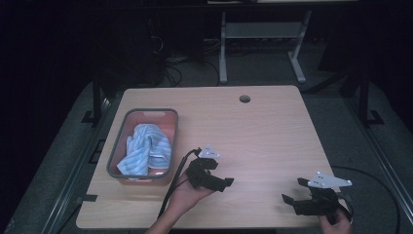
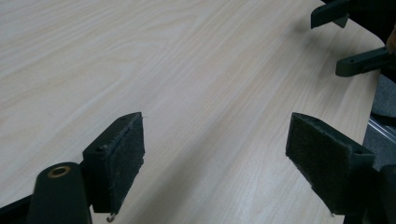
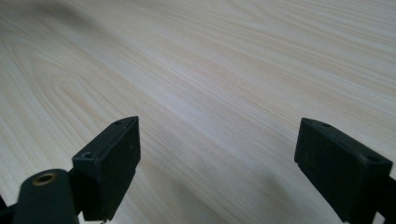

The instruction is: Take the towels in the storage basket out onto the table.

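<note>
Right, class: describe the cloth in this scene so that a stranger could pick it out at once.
Start at the light wooden table and go to its left side, where a pink rectangular plastic bin with a grey rim sits. The crumpled blue-and-white striped cloth lies inside it, the only soft, patterned thing on the table.

Black left gripper (image 1: 216,181), black right gripper (image 1: 291,191) — blocky jaws, grey three-cornered top plates, trailing black cables

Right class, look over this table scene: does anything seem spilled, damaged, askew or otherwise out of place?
Nothing stands out. The blue striped cloth lies crumpled inside the pink bin, not spilling over its rim. Both tongs, left and right, are open over bare wooden table.
</note>
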Demonstrator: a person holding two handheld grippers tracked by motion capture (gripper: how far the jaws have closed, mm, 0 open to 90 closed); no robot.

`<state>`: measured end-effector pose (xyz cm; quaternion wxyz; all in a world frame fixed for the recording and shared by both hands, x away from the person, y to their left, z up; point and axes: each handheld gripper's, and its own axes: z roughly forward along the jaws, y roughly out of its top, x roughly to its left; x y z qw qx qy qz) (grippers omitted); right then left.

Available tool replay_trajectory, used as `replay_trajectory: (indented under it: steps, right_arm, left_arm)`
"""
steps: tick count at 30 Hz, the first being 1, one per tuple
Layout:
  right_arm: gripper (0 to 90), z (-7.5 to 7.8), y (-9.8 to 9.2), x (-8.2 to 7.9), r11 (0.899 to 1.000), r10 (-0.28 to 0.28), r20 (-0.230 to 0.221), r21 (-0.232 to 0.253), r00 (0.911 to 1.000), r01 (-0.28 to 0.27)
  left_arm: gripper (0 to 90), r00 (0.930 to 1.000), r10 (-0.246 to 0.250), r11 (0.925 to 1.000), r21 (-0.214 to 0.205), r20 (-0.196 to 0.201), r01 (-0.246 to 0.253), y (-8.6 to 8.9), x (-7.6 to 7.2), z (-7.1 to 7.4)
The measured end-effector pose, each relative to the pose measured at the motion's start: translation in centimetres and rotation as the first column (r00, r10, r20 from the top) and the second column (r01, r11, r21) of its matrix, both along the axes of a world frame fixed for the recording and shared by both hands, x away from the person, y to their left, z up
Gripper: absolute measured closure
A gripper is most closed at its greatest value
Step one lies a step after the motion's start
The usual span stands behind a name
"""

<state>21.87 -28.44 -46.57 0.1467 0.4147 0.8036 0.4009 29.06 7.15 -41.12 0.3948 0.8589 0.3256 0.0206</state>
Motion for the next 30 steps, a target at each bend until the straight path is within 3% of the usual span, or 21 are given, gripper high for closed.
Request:
replay_trajectory:
  steps: [9, 18, 30]
  right_arm:
    - [13.8, 0.0, -0.1, 0.0, 1.000, -0.006, 0.002, 0.002, 1.0000, 0.006]
    - [13.7, 0.0, -0.2, 0.0, 1.000, -0.008, 0.002, 0.002, 1.0000, 0.008]
    - [13.8, 0.0, -0.3, 0.0, 1.000, -0.008, 0.008, 0.003, 0.9999, 0.008]
  left_arm:
    - [18.0, 0.9999, -0.016, 0.9996, 0.025, -0.003, 0.016, 0.0, 1.3, 2.2]
    - [17.6, 0.9998, 0.016, 0.9994, 0.032, -0.009, -0.016, 0.4, 2.7, 3.6]
    - [16.6, 0.9986, 0.052, 0.9974, 0.051, -0.014, -0.051, 2.2, 4.8, 5.3]
